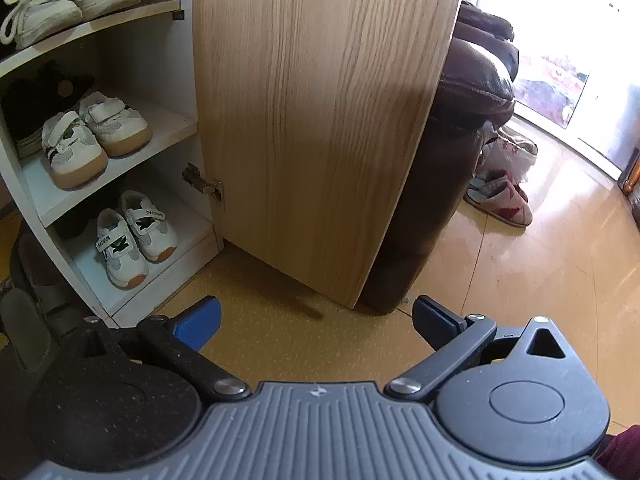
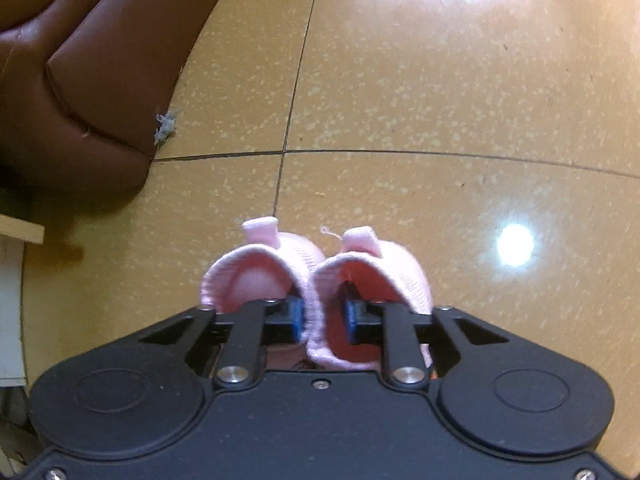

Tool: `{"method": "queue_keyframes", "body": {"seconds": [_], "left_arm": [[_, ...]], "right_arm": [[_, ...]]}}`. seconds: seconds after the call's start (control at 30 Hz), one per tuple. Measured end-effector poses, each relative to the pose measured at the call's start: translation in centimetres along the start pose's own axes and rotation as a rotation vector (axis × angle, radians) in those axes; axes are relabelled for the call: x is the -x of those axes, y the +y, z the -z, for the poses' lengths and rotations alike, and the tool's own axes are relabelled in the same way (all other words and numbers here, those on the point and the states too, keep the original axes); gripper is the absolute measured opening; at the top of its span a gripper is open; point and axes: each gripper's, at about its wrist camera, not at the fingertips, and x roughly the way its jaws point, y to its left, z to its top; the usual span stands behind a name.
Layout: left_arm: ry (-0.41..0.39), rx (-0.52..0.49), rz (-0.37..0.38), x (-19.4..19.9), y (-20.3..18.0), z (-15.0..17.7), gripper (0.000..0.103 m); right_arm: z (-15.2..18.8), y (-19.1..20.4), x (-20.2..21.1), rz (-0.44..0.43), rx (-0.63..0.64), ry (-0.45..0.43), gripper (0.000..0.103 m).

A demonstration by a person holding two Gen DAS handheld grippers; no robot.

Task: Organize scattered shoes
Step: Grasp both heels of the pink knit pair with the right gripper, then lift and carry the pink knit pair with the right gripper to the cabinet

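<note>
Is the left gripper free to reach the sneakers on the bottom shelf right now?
Probably yes. The left gripper is open and empty, the cabinet door is swung wide, and nothing stands between it and the bottom-shelf sneakers.

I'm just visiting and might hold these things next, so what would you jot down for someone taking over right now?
Right gripper: shut, pinching together the inner collars of the pair of small pink knitted shoes, one finger inside each shoe, over the yellow tiled floor.
Left gripper: open, empty, pointed at the floor in front of the open white shoe cabinet.
Done: three pairs of white sneakers sit on the cabinet shelves; the bottom pair has free shelf beside it.
Left: shelve the pink pair; a pair of floral slippers lies by the brown leather sofa.
</note>
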Motion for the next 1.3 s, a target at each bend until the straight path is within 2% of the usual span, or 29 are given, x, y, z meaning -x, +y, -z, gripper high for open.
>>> {"method": "queue_keyframes", "body": {"seconds": [0.13, 0.3, 0.47, 0.63, 0.77, 1.0, 1.13, 1.3], "left_arm": [[-0.033, 0.001, -0.001, 1.1, 0.3, -0.1, 0.102], [-0.101, -0.017, -0.023, 3.1, 0.2, -0.2, 0.102], [-0.19, -0.031, -0.077, 5.7, 1.1, -0.5, 0.102], [-0.296, -0.004, -0.159, 8.2, 3.3, -0.8, 0.102], [-0.382, 0.014, -0.215, 9.9, 5.3, -0.9, 0.102], [-0.511, 0.009, -0.219, 12.7, 7.5, -0.6, 0.103], [-0.548, 0.016, -0.243, 13.6, 8.7, -0.6, 0.103], [-0.557, 0.048, -0.288, 14.7, 10.4, -0.6, 0.102]], "right_arm": [[0.2, 0.0, 2.0, -0.018, 0.028, -0.039, 0.01], [0.2, 1.3, 7.4, -0.079, 0.097, -0.134, 0.009], [0.6, 3.4, 13.6, -0.136, 0.203, -0.23, 0.009], [1.3, 5.3, 19.4, -0.189, 0.287, -0.317, 0.009], [2.2, 8.2, 23.9, -0.236, 0.379, -0.391, 0.009], [3.2, 14.1, 31.9, -0.347, 0.518, -0.501, 0.009], [3.7, 18.3, 36.3, -0.414, 0.603, -0.572, 0.009], [4.1, 22.8, 40.9, -0.482, 0.694, -0.638, 0.009]]}}
